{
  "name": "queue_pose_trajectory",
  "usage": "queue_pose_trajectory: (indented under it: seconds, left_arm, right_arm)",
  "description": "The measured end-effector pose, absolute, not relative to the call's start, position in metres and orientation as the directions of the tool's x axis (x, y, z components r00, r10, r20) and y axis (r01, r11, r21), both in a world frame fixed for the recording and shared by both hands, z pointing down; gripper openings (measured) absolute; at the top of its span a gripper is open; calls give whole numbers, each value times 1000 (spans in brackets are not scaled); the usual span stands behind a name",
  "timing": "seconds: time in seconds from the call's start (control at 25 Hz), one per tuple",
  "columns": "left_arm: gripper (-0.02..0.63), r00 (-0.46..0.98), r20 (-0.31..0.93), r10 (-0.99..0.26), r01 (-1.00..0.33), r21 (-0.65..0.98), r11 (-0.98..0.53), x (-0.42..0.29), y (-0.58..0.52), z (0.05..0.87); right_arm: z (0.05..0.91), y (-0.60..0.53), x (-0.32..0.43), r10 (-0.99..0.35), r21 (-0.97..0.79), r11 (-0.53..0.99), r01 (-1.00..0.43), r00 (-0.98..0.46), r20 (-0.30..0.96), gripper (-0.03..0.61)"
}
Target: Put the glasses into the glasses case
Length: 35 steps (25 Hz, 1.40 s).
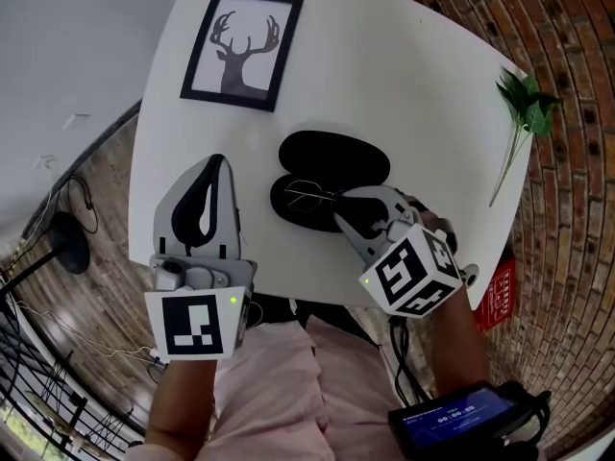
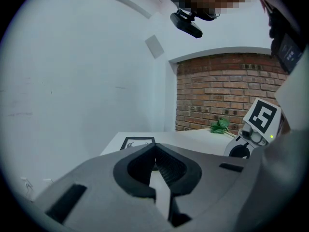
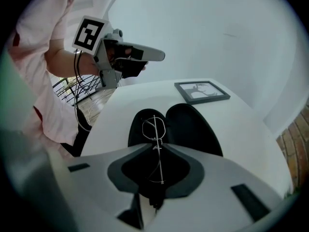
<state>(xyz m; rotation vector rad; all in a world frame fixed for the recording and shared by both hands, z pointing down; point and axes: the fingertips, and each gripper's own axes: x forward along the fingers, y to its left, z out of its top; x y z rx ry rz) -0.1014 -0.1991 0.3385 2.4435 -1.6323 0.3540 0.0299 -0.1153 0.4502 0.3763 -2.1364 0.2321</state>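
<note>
Temples of the thin silver wire-framed glasses [image 3: 154,129] vanish inside the right gripper [image 3: 157,148], clamped on them. Long axis points up-frame, over the open black oval case [image 3: 193,124], centre. Left gripper [image 2: 155,148]: jaws together.

Glasses [image 1: 312,197] over case [image 1: 336,157] on table [image 1: 404,84] — framed picture [image 1: 242,50] behind, sprig [image 1: 524,104] far right.

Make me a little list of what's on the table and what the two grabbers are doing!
Table: white
Glasses case: black, open
Glasses: thin wire, pinched by the right gripper, over the open case
Left gripper: shut, holding nothing
Also on table: framed deer picture, green leafy sprig
</note>
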Motion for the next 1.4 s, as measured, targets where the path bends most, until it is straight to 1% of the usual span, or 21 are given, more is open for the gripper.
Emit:
queue_pose_trajectory:
  seconds: [0.16,0.4,0.52,0.68,0.88,1.04,1.24,1.4]
  left_arm:
    - [3,362,320,-876,-927,18,-376,-101,-196,341]
    - [3,354,337,-872,-929,17,-370,-105,-194,343]
    - [3,354,336,-873,-929,17,-370,-108,-195,343]
    - [3,353,337,-873,-930,22,-368,-111,-197,344]
    - [3,354,339,-872,-930,26,-368,-114,-199,345]
    - [3,362,343,-867,-927,33,-374,-116,-199,347]
    - [3,367,344,-864,-925,37,-378,-116,-199,347]
    - [3,361,346,-866,-928,36,-372,-120,-198,347]
  right_arm:
    - [441,-121,22,-207,-1,935,-354,-549,810,66]
    - [454,-118,10,-183,29,955,-294,-514,838,46]
    - [457,-118,8,-177,30,957,-288,-500,848,31]
    - [457,-120,8,-172,22,955,-295,-496,851,29]
    - [458,-120,8,-134,-51,942,-331,-513,848,32]
    - [458,-118,6,-78,-109,942,-318,-521,850,15]
    - [453,-116,4,-17,-185,934,-305,-558,830,11]
    - [449,-115,4,6,-230,923,-308,-588,809,9]
